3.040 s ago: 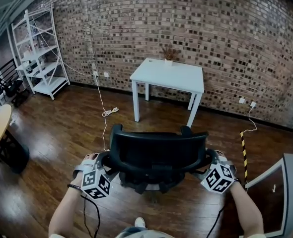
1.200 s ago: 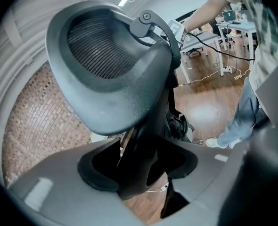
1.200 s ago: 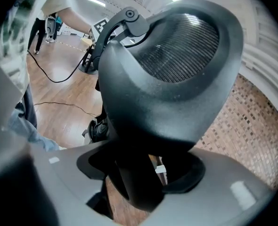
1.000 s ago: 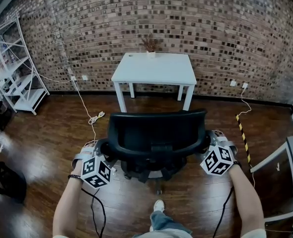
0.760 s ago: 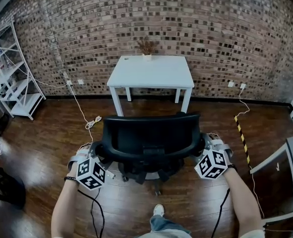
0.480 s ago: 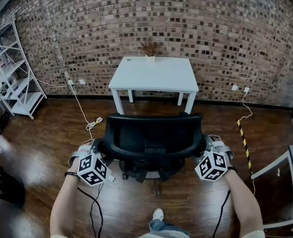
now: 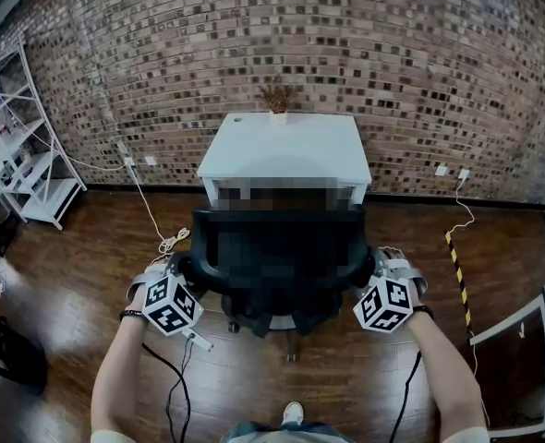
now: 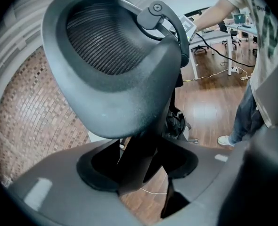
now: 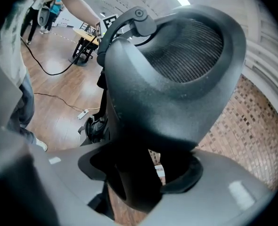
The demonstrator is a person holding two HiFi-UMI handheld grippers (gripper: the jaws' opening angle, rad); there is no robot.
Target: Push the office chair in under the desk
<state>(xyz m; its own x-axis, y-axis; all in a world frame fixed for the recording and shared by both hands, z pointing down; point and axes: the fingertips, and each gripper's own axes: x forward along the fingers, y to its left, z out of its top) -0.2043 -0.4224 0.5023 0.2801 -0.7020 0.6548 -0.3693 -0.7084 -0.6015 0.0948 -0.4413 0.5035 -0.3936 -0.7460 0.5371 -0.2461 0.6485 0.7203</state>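
The office chair [image 7: 282, 323] stood on the wood floor [image 7: 78, 257] just in front of the white desk [image 7: 286, 146], its backrest near the desk's front edge. The left gripper [image 7: 178, 277] and the right gripper [image 7: 380, 271] each clamped one side of the backrest.

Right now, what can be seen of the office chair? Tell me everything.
The office chair is black, with a ribbed mesh backrest in a smooth, plastic-looking frame and a curved bracket bolted behind it. It stands upright on a wheeled base on the wooden floor, its back toward the person, facing the white desk. The left claw and the right claw each clamp one side of the backrest frame. Whether the seat is under the desk cannot be told.
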